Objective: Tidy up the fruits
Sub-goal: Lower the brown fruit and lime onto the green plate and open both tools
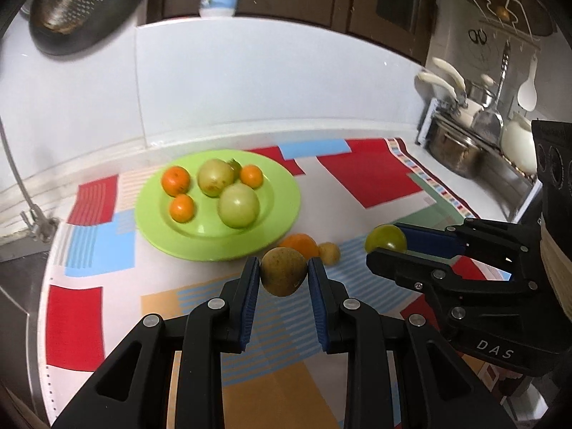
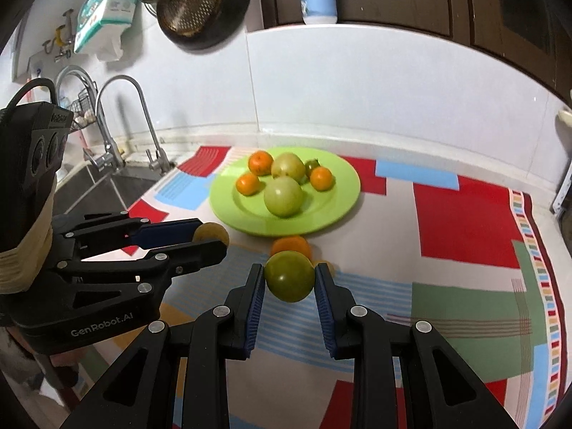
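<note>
My left gripper (image 1: 283, 276) is shut on a brownish-yellow fruit (image 1: 283, 271), held above the cloth in front of the green plate (image 1: 286, 211). My right gripper (image 2: 289, 280) is shut on a dark green fruit (image 2: 289, 276). In the left wrist view the right gripper (image 1: 388, 248) holds that green fruit (image 1: 385, 237) at the right. In the right wrist view the left gripper (image 2: 211, 241) holds the brownish fruit (image 2: 211, 232) at the left. The plate (image 2: 343, 193) carries three oranges and several green fruits. An orange (image 1: 299, 243) and a small yellow fruit (image 1: 329, 252) lie on the cloth.
A patterned cloth (image 2: 464, 221) covers the counter. A sink with faucets (image 2: 121, 136) lies left of it. Pots and utensils (image 1: 461, 136) stand at the right by the wall. A pan (image 1: 82, 7) hangs on the white wall tiles.
</note>
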A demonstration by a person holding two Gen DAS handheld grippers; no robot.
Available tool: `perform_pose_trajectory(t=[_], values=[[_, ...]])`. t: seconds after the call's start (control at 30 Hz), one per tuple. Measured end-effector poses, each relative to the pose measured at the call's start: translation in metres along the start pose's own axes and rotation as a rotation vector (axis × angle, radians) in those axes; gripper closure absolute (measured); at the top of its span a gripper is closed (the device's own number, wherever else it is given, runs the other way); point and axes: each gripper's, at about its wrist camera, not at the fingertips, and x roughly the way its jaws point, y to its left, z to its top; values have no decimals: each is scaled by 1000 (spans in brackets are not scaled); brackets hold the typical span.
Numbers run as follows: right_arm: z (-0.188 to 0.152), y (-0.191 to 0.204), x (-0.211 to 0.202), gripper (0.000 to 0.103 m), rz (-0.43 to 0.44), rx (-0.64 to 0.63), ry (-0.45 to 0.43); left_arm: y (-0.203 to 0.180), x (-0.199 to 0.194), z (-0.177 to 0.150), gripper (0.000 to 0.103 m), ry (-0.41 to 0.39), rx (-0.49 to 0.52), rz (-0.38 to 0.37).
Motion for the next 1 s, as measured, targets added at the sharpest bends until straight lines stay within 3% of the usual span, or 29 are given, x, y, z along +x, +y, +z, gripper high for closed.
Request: perform_pose_trajectory(t=[0.57, 1.0], values=[[47, 1, 7, 73, -5, -7, -95, 22, -10, 30, 75, -95, -11, 102], [71, -18, 56, 73, 5, -28, -52, 39, 36, 40, 75, -34, -24, 126]])
